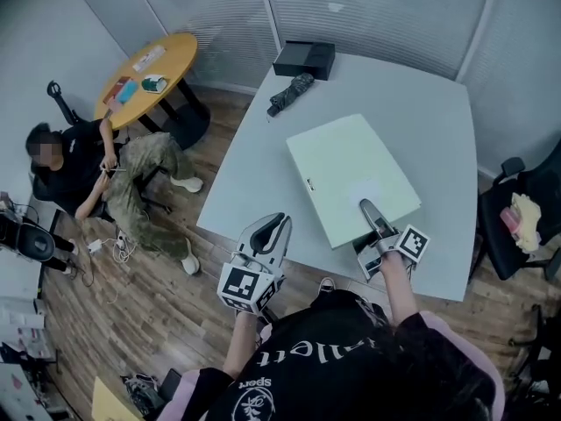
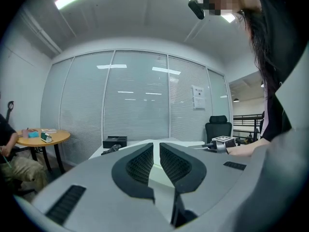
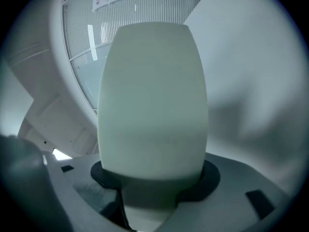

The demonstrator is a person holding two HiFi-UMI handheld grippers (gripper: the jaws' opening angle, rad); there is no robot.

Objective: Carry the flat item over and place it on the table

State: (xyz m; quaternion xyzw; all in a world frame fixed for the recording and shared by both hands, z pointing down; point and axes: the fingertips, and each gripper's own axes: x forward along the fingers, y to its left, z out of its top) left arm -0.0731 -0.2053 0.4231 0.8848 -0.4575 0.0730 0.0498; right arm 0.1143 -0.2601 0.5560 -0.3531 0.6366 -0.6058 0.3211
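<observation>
Flat item (image 3: 152,95), a pale green board, is clamped at its near edge in your right gripper (image 1: 368,209). In the right gripper view the jaws stand fairly wide apart, pressed onto the board from both sides, and it fills the middle of the frame. In the head view the board stretches from that grip up and to the left, level over the grey-white table (image 1: 438,121), lower centre-right of the frame. I can't tell whether it rests on the top or hangs just above it.

Your left gripper (image 1: 270,228) sits just left of the board at the table's near edge. Its jaws are drawn in together with only a sliver showing between them, and it holds nothing. It's apart from the board.

Further out on the table, well beyond the board, a folded dark umbrella (image 1: 290,93) lies near the far left edge. A black box (image 1: 304,59) sits just past it at the far corner.

Off the table, a round wooden table (image 1: 147,77) stands in the upper left with small things on it. A person (image 1: 96,169) is seated beside it at the left. A dark office chair (image 1: 517,226) stands at the right edge.
</observation>
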